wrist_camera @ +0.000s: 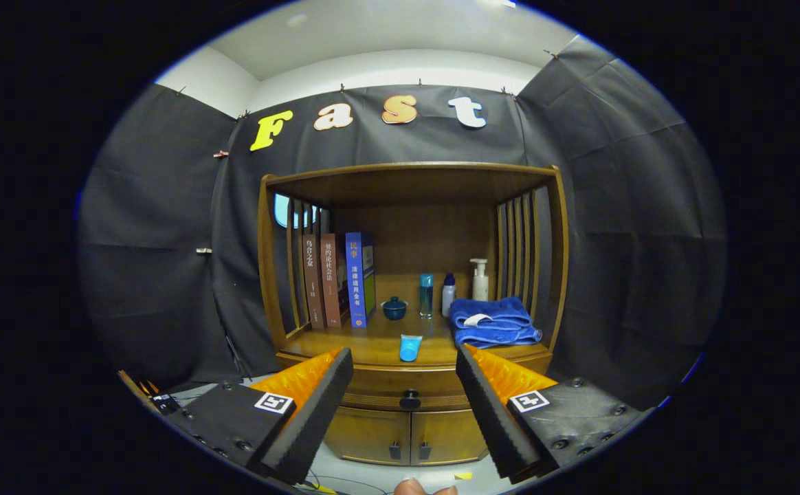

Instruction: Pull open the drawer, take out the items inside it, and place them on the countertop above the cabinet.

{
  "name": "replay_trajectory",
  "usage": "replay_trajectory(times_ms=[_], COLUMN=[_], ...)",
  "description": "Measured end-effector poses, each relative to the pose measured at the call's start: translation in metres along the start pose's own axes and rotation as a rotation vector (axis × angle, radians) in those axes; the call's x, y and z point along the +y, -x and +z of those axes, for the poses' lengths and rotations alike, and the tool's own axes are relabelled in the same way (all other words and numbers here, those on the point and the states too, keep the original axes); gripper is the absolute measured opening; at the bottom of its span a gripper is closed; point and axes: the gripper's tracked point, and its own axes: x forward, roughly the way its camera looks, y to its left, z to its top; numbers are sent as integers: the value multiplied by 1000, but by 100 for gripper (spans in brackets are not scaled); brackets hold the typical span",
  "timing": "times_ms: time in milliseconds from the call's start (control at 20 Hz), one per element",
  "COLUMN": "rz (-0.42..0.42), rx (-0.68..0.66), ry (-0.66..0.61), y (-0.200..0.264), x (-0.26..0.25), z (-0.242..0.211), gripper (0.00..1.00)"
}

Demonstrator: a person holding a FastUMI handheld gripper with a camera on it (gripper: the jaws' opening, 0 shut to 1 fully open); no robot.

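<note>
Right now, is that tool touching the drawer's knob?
Apart. In the gripper view the tool is open, and the drawer knob sits between and well beyond its fingers, with cabinet front showing around it.

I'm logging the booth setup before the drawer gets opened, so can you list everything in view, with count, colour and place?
Cabinet: one, brown wood, against the booth wall beyond the fingers.
Drawer: one, brown, shut, with a dark knob between the fingers.
Lower doors: two, brown, shut, under the drawer.
Books: three, two brown and one blue, upright at the countertop's left.
Lidded pot: one, dark blue, beside the books.
Bottles: three, teal, white with blue cap, white pump, at the back.
Towel: one, blue, folded, on the right.
Tube: one, light blue, near the countertop's front edge.
Fingertips: person's, below the gripper.
Gripper: one, fingers apart, holding nothing, short of the drawer.
</note>
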Motion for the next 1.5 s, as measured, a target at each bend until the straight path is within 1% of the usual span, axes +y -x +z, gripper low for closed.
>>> replay_trajectory(times_ms=[400,1500], rz=[3,5], rx=[-25,-10], ry=[9,22], y=[7,4], x=[7,10], z=[8,5], gripper=[99,98])
